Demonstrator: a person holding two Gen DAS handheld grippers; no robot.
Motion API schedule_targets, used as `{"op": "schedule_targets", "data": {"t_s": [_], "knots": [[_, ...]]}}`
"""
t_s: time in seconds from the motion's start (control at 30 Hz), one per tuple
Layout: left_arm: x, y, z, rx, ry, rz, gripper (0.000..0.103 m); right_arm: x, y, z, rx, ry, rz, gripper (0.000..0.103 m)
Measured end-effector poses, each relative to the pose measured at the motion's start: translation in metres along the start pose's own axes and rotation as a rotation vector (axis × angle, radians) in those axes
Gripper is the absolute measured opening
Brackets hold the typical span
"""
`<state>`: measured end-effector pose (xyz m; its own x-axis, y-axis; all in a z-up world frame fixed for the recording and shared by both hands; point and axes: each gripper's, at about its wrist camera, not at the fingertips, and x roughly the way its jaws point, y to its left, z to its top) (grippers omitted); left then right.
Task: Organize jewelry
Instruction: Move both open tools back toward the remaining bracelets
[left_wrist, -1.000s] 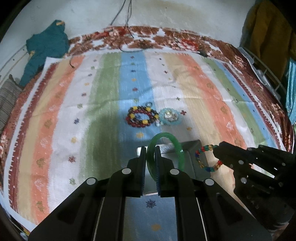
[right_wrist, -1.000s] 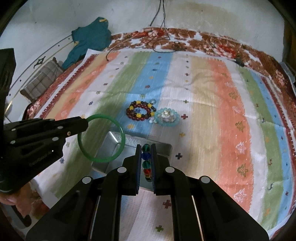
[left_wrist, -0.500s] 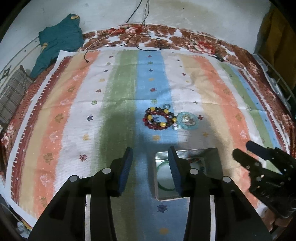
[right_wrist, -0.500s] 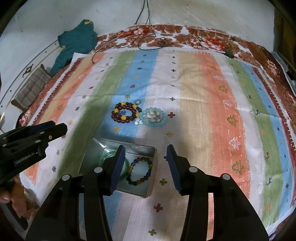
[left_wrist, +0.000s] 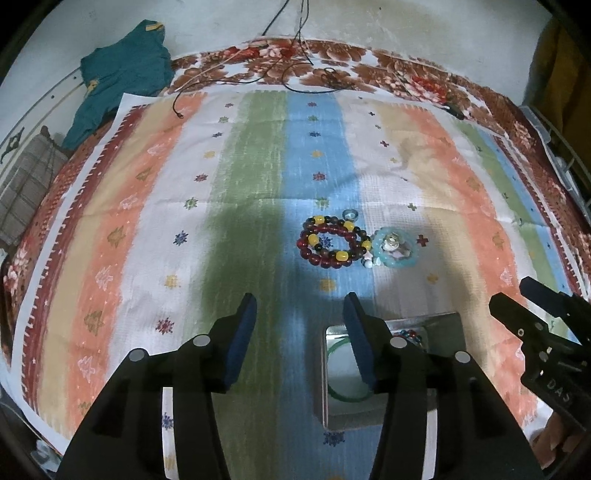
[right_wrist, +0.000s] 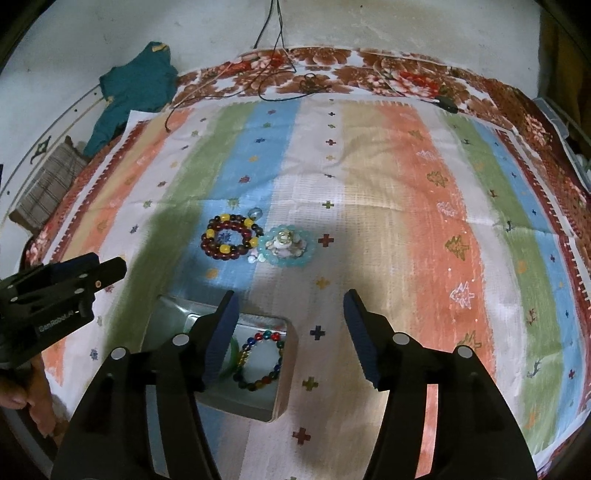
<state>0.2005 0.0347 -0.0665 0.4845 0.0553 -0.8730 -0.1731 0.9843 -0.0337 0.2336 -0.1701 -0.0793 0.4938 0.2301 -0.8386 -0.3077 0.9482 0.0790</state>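
Observation:
A silver metal tin lies on the striped cloth. It holds a green bangle and a multicoloured bead bracelet. A red and yellow bead bracelet and a light blue bead ring with small trinkets lie on the cloth beyond the tin, with a small blue ring by them. My left gripper is open and empty, above the cloth left of the tin. My right gripper is open and empty, above the tin's right side.
The striped cloth covers a floral bedspread. A teal garment and a checked cushion lie at the far left. Black cables trail at the back by the wall.
One second ago the left gripper held the green bangle and the right the multicoloured bracelet over the tin. Both opened, the pieces now lie in the tin, and both grippers have drawn back.

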Motion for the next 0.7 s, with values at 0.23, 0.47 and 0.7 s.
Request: {"op": "schedule_targets", "data": {"t_s": [0.23,0.47,0.7], "knots": [[0.015,-0.004,0.012,0.0,0.002,0.001,0.052,0.019,-0.006,0.005,0.003,0.033,-0.02,0.064],[0.035,-0.007,0.017,0.021,0.028,0.028,0.052,0.036,-0.013,0.011,0.03,0.056,-0.024,0.064],[0.051,-0.007,0.025,0.01,0.051,0.026,0.052,0.051,-0.014,0.022,0.038,0.064,-0.023,0.064]]}}
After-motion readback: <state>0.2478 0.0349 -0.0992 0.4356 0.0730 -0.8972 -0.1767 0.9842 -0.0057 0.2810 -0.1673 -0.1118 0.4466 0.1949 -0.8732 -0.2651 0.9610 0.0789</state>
